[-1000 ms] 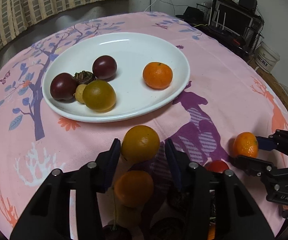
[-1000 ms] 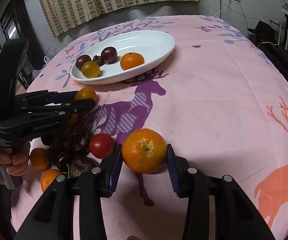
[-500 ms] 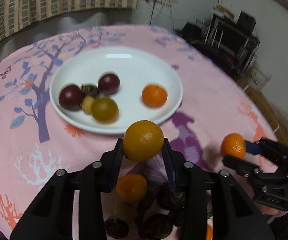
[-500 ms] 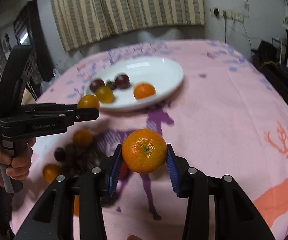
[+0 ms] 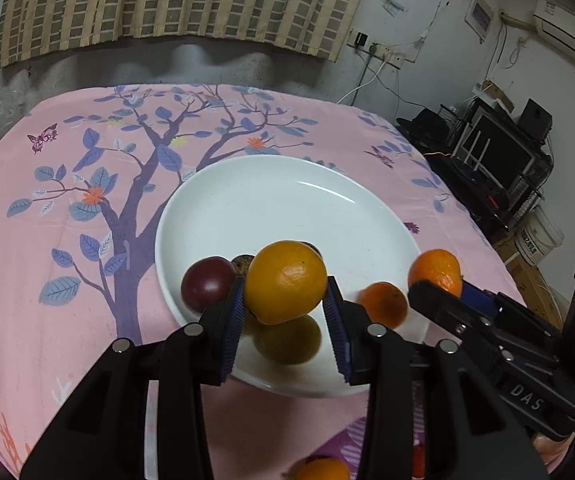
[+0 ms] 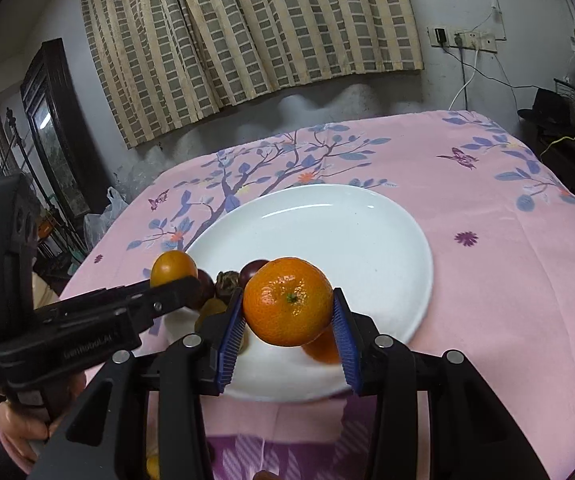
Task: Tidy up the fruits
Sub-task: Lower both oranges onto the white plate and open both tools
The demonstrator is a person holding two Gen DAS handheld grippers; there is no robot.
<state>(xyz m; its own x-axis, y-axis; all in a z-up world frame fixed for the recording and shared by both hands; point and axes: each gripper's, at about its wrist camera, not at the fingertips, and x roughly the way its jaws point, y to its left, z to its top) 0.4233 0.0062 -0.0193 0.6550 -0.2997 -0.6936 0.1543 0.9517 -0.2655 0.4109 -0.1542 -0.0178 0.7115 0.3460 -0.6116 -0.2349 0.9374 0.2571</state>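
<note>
Two fruits are airborne over the plate [image 5: 223,208]. Left tool [image 5: 285,320] clamps a yellow-orange fruit [image 5: 285,282] above the plate's near side; its jaws have just been closing, pads now pressed on the fruit. Right tool [image 6: 289,328] grips a mandarin [image 6: 287,300], also above the near rim. On the plate: purple fruit [image 5: 205,288], a yellowish one [image 5: 287,342] under the left tool, orange one [image 5: 383,304], plus a dark item mostly hidden. Plate sits on the pink cloth [image 5: 67,240] covering the desk.

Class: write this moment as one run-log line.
left hand-held gripper: holds yellow-orange fruit | right hand-held gripper: holds orange mandarin | both over white plate
</note>
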